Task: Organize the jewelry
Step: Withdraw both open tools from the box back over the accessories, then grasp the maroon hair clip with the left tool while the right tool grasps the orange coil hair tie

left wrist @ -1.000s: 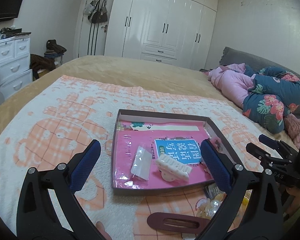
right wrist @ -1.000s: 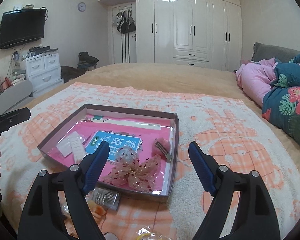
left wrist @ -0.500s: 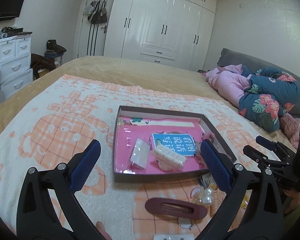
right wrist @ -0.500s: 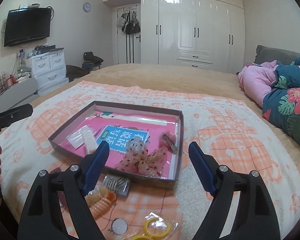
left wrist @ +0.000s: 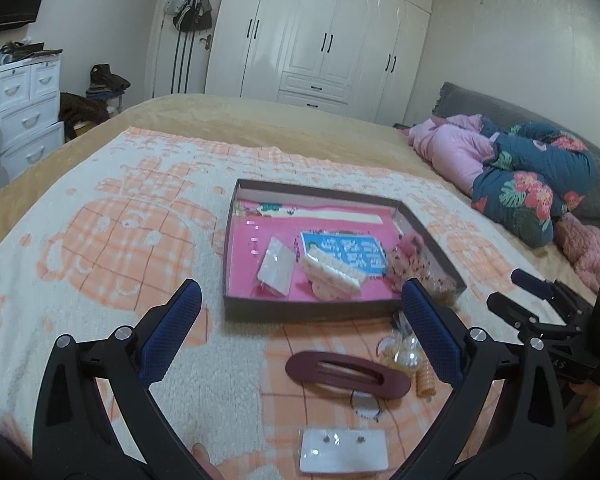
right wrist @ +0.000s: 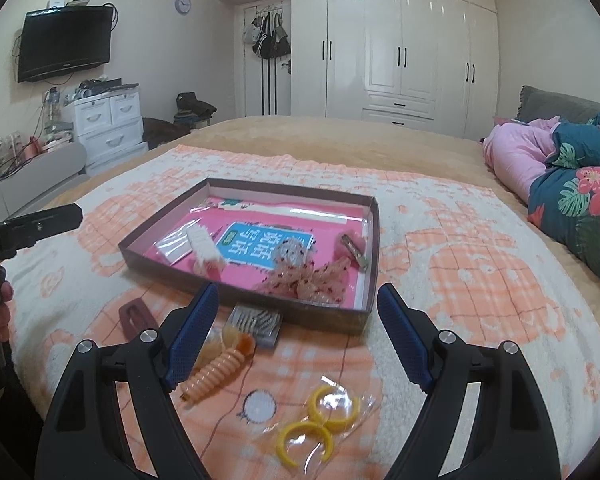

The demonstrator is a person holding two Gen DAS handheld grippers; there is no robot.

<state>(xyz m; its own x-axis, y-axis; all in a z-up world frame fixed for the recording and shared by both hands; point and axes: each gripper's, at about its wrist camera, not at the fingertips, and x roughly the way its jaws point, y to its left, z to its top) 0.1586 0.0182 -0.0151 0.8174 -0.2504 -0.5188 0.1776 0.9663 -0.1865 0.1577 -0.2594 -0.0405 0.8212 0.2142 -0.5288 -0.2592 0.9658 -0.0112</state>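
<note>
A shallow brown box (left wrist: pixel 236 216) (right wrist: pixel 374 232) with a pink lining lies on the bed blanket. It holds a white claw clip (left wrist: pixel 334 272) (right wrist: pixel 202 244), a clear packet (left wrist: pixel 278 270), a sheer bow (right wrist: pixel 308 276) and a small clip (right wrist: pixel 354 250). In front of it lie a maroon hair clip (left wrist: pixel 346 368) (right wrist: pixel 136 316), an orange coil tie (right wrist: pixel 216 374), a silver comb clip (right wrist: pixel 256 320), bagged yellow rings (right wrist: pixel 320 420) and an earring card (left wrist: pixel 344 450). My left gripper (left wrist: pixel 300 340) and right gripper (right wrist: pixel 298 340) are open and empty, hovering over these loose pieces.
The orange and white blanket (left wrist: pixel 120 220) covers a tan bed. Pink and floral bedding (left wrist: pixel 520 172) (right wrist: pixel 572 184) is piled at the right. White drawers (right wrist: pixel 108 124) stand at the left, wardrobes (right wrist: pixel 400 40) at the back.
Both grippers have pulled back from the box toward the near edge. The loose pieces in front of the box have come into view. Both stay open.
</note>
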